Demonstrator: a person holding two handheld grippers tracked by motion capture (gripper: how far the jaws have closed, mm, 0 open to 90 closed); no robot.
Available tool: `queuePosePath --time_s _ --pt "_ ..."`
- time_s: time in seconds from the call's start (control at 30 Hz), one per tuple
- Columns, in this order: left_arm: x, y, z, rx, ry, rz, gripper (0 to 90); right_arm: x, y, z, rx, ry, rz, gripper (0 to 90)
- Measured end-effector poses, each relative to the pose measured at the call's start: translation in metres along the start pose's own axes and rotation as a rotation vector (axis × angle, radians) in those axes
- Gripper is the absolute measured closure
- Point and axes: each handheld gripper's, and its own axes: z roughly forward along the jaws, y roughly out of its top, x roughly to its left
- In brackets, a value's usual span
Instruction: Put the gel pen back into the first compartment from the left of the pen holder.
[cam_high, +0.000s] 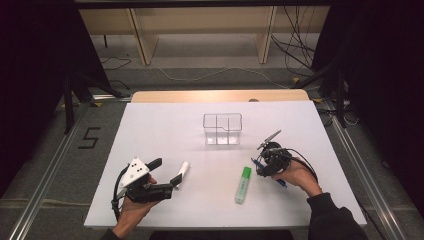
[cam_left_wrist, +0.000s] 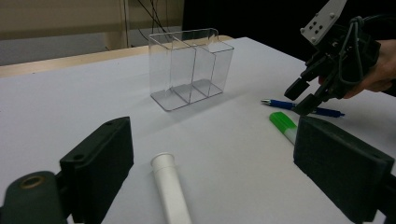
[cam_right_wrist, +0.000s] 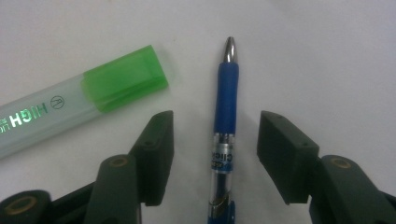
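I have the right gripper with its jaws parted astride the blue pen, pads clear, while my left gripper gapes over the white tube.

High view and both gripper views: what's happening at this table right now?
A person works at a white table with a gripper in each hand. The right gripper is down over a blue pen, jaws on either side of it with gaps showing, not gripping. The left gripper is open, straddling a white tube lying on the table. A green highlighter lies between the hands, and a clear divided organizer stands empty farther back.
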Motion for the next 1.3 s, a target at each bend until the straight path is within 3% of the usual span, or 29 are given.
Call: queuePosePath --time_s 0.67,0.9,1.3 --pt "-0.001 0.0 0.0 -0.003 -0.002 0.005 11.6 -0.001 0.006 0.004 0.084 0.0 -0.014 72.5" --pt "0.0 0.0 -0.001 -0.005 0.0 0.001 11.6 -0.003 0.009 0.005 0.105 0.011 -0.012 76.0" --pt "0.0 0.0 -0.001 -0.008 0.002 0.0 11.6 0.0 0.016 0.006 0.153 -0.015 -0.035 79.3"
